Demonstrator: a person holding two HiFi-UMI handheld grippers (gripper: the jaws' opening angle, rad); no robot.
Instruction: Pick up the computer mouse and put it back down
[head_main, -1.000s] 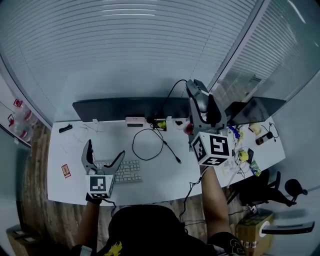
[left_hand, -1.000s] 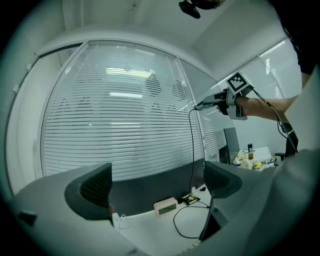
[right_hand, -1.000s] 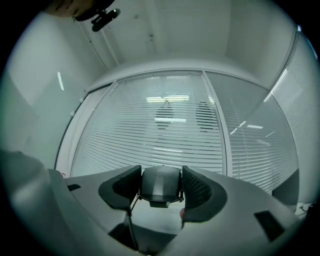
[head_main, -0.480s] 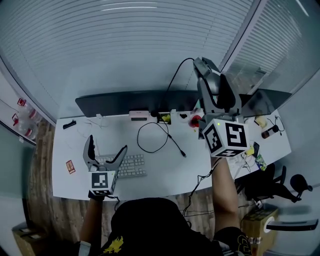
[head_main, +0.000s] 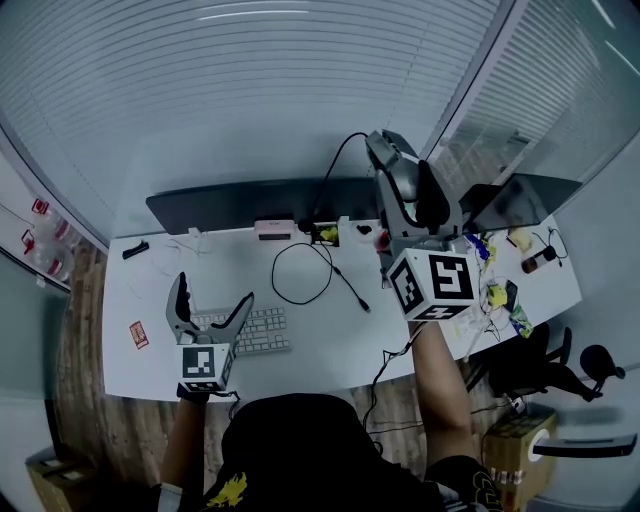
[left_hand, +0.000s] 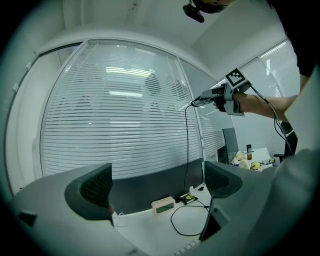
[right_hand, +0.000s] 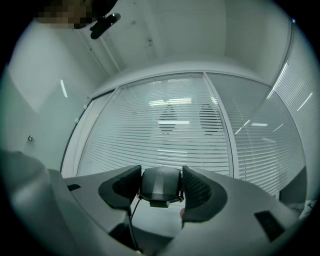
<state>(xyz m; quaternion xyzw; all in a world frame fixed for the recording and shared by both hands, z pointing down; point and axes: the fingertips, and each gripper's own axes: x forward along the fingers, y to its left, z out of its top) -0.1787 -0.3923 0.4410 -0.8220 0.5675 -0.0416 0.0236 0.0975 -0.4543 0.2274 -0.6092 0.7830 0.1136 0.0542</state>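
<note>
One white counter (head_main: 330, 345) fills the head view, and at about 8 o'clock the left gripper (head_main: 212, 295) hovers over the keyboard (head_main: 262, 333), its jaws spread wide and empty. At about 1 o'clock the right gripper (right_hand: 160, 176) hangs well above the counter, clenched on the computer mouse (head_main: 403, 182), which sits between both pads. The likeliest trouble is the mouse's cable (head_main: 333, 175) trailing down to the counter's far edge: on the way down it could snag and tug the mouse askew.

Mouse (right_hand: 160, 186) flanks hidden by right tongs (right_hand: 160, 177), desk clutter (head_main: 495, 297) (tiny) indistinct
</note>
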